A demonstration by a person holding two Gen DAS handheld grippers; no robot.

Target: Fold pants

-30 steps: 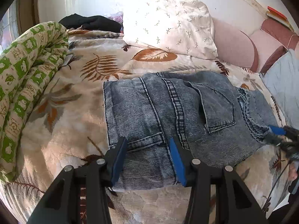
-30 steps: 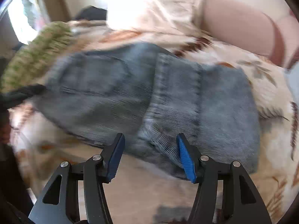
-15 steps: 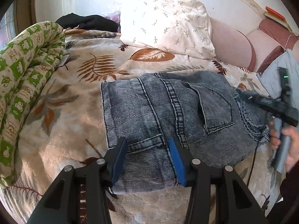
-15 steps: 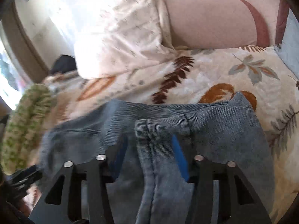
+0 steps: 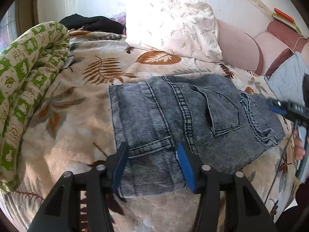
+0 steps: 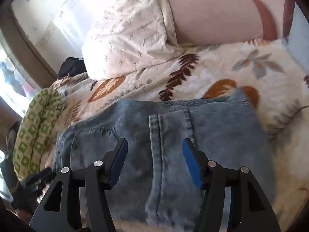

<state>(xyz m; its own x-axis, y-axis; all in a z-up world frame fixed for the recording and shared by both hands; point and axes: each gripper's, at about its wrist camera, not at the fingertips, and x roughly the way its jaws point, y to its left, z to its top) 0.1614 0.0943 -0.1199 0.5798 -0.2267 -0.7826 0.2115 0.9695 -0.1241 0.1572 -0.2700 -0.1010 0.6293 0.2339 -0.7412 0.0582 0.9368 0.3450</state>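
Observation:
The grey-blue denim pants (image 5: 185, 116) lie folded into a compact block on the leaf-print bedspread (image 5: 77, 119). My left gripper (image 5: 152, 154) is open, its blue pads either side of the near edge of the pants by a back pocket. My right gripper (image 6: 154, 152) is open just above the pants (image 6: 166, 135), straddling a stitched seam. In the left wrist view the right gripper (image 5: 280, 108) hovers at the right end of the pants, with fingers of a hand below it.
A green-patterned rolled quilt (image 5: 29, 81) lies along the left. A white pillow (image 5: 173, 23) and pink headboard (image 5: 237, 44) are at the back. Dark clothes (image 5: 92, 23) lie at the far left. A light blue cushion (image 5: 285, 81) is at right.
My right gripper rose from the near right edge of the pants and moved forward over them, staying open. The left gripper hardly moved.

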